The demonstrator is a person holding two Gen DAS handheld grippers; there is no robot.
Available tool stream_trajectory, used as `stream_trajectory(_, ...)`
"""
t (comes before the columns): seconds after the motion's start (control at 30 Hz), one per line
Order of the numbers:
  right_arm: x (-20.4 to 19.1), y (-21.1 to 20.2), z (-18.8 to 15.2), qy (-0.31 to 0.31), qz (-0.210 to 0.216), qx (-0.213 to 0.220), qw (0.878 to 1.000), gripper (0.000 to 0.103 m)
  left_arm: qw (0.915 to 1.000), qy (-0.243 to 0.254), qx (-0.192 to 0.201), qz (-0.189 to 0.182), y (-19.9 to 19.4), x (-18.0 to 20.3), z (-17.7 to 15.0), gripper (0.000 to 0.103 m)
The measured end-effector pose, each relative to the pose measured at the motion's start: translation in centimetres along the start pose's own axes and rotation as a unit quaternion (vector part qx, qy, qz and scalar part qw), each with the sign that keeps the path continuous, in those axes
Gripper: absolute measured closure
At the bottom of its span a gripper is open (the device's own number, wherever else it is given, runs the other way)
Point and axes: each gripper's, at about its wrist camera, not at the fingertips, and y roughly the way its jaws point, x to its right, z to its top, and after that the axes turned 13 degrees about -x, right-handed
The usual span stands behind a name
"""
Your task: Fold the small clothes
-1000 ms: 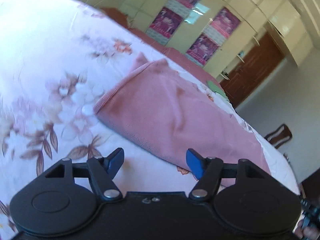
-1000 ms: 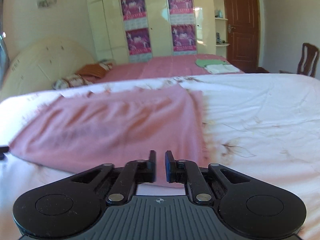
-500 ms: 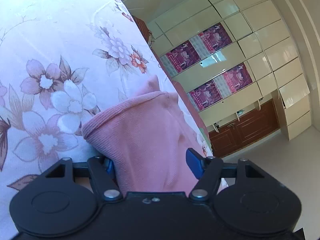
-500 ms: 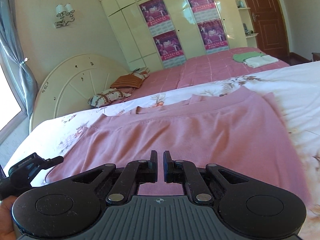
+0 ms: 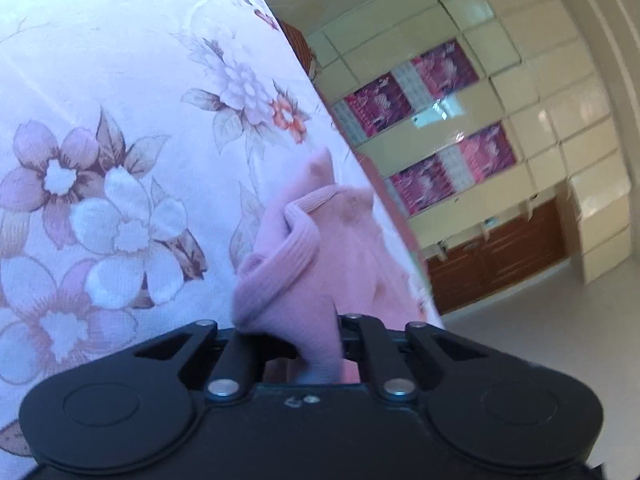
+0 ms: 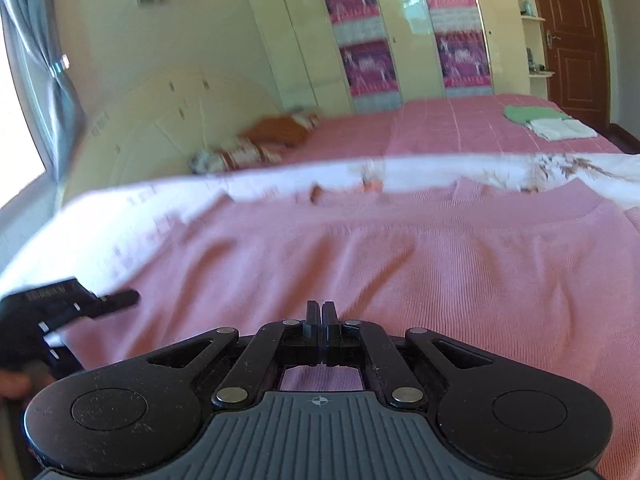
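Note:
A pink ribbed knit garment [image 6: 400, 264] lies spread across the flowered bedsheet [image 5: 100, 140]. In the left wrist view its ribbed hem corner [image 5: 288, 256] bunches up between the jaws of my left gripper [image 5: 316, 344]. These jaws are closing and pinch the cloth, which hides the fingertips. The left gripper [image 6: 80, 304] also shows at the garment's left edge in the right wrist view. My right gripper [image 6: 321, 316] sits low over the garment's near part. Its jaws are closing, pressed together, and I see no fold between them.
A second bed with a pink cover [image 6: 460, 128] stands behind, with folded green and white clothes [image 6: 548, 122] and pillows [image 6: 256, 148] on it. Beyond are cream wardrobes with posters [image 6: 368, 40], a brown door [image 6: 576, 40], a curtained window at left. A hand [image 6: 12, 380] holds the left gripper.
The left gripper slid onto the garment's hem corner and closed on it, bunching the cloth. The right gripper's jaws came together as it swept left along the garment's near edge.

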Motion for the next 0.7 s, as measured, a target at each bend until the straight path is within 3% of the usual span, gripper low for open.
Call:
stream_trajectory(0.03, 0.0, 1.0, 0.0, 0.002, -0.014, -0.024, 1.000, 0.103, 0.9998, 0.016, 0.007, -0.012, -0.6, 0.4, 0.0, 0.095)
stream_trajectory(0.1, 0.0, 0.5, 0.1, 0.015, -0.015, -0.019, 1.000, 0.103, 0.9991, 0.038, 0.008, -0.014, -1.2, 0.6, 0.0, 0.095)
stream_trajectory(0.17, -0.2, -0.4, 0.0, 0.014, -0.024, 0.000, 1.000, 0.103, 0.9996, 0.026, -0.005, -0.009, -0.6, -0.2, 0.2, 0.092)
stream_trajectory(0.2, -0.2, -0.2, 0.0, 0.013, -0.027, -0.004, 1.000, 0.103, 0.9999, 0.008, -0.008, -0.001, -0.4, -0.8, 0.3, 0.078)
stream_trajectory(0.23, -0.1, 0.5, -0.2, 0.013, -0.037, -0.022, 0.999, 0.103, 0.9999, -0.009, -0.008, -0.004, -0.3, -1.4, 0.4, 0.075)
stream_trajectory(0.33, -0.1, 0.7, -0.1, 0.022, -0.040, -0.026, 0.999, 0.103, 0.9997, -0.015, -0.005, -0.017, -0.3, -1.9, 0.5, 0.074)
stream_trajectory(0.43, -0.8, -0.4, 0.3, 0.033, -0.023, 0.002, 0.999, 0.103, 0.9999, -0.013, -0.007, -0.008, -0.1, -1.8, 0.6, 0.078)
stream_trajectory(0.53, -1.5, 1.2, 0.0, 0.020, -0.033, -0.032, 0.999, 0.103, 0.9997, -0.014, -0.012, 0.014, 0.3, -1.9, 0.8, 0.092)
stream_trajectory(0.7, -0.4, 1.6, 0.4, 0.068, -0.009, -0.029, 0.997, 0.103, 0.9998, 0.012, -0.014, 0.011, 0.4, -1.5, 1.2, 0.095)
